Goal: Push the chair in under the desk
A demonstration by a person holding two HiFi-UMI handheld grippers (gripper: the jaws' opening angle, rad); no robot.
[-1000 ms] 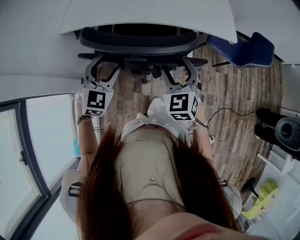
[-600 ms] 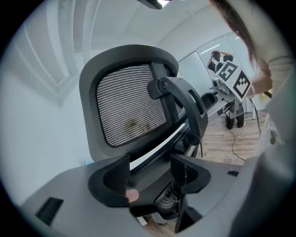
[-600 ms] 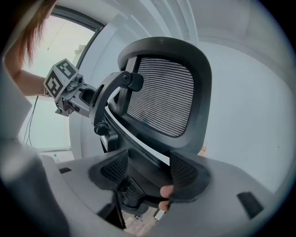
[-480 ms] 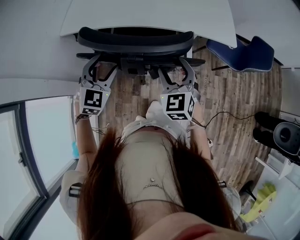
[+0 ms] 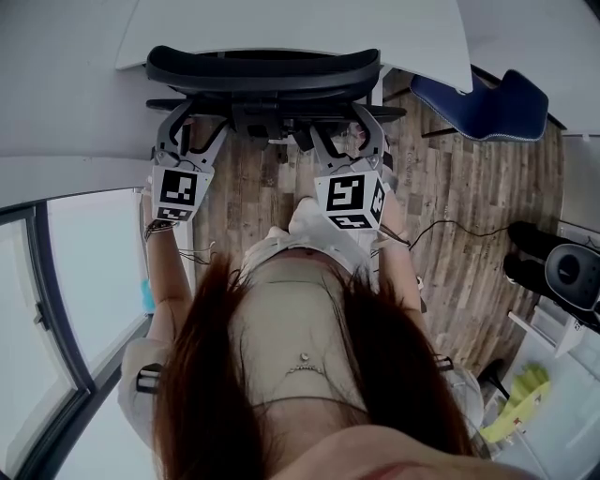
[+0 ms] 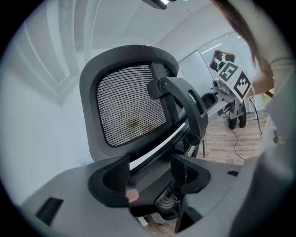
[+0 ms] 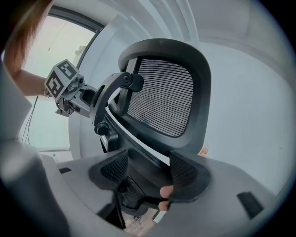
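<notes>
Chair [image 5: 267, 70], black mesh-backed: where does it stand?
Backrest at the near edge of the white desk [image 5: 300, 28]; wood floor [image 5: 469, 187] below.
And the tongs?
Left gripper [image 5: 199, 117] and right gripper [image 5: 339, 127]: jaws apart; each straddles the chair's black back frame.

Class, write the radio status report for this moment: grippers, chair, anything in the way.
Both open: left gripper and right gripper astride the rear frame of the chair. Its back at the desk edge. Nothing seen blocking.
</notes>
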